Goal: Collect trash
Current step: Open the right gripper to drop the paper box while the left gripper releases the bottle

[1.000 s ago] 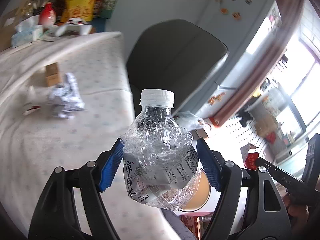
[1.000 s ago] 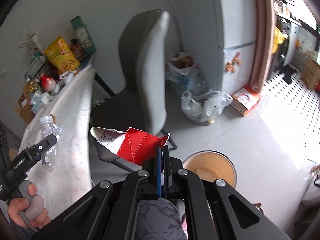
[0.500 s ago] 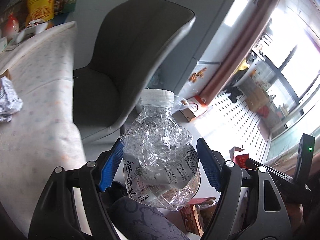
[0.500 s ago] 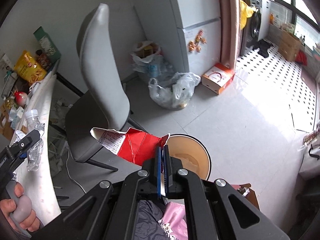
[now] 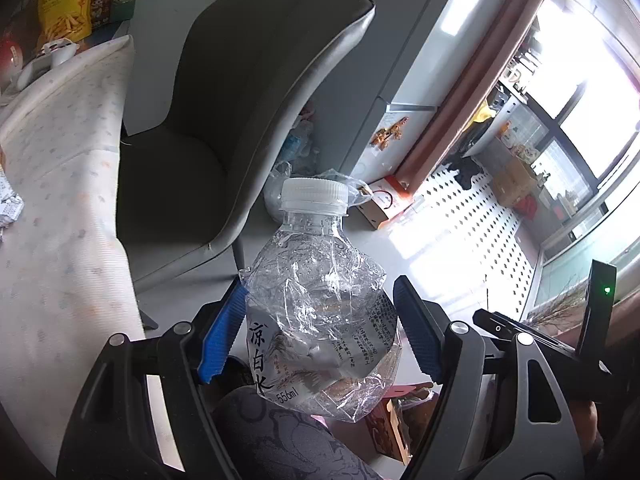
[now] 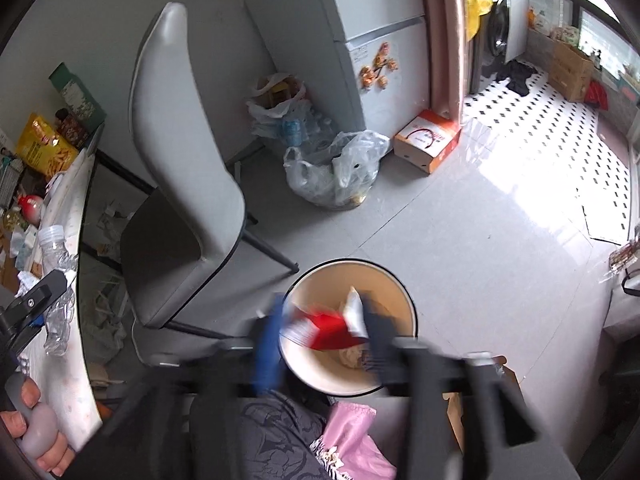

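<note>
My left gripper [image 5: 320, 340] is shut on a crushed clear plastic bottle [image 5: 316, 304] with a white cap, held upright beside the table edge. The bottle also shows in the right wrist view [image 6: 56, 280]. My right gripper [image 6: 324, 332] is open and blurred, right over a cream round bin [image 6: 396, 292] on the floor. A red and white torn wrapper [image 6: 328, 326] sits loose between the spread fingers, over the bin's mouth. The bin holds some crumpled trash.
A grey chair [image 6: 180, 168] stands between the table [image 5: 60, 184] and the bin. Crumpled paper [image 5: 10, 208] lies on the table. Plastic bags [image 6: 332, 172] and an orange box [image 6: 428, 144] sit by the fridge [image 6: 368, 28]. Snack packs [image 6: 44, 148] line the table's far end.
My right gripper moved over the bin and opened, letting go of the red wrapper. My left gripper, still holding the bottle, stayed by the chair and turned only slightly.
</note>
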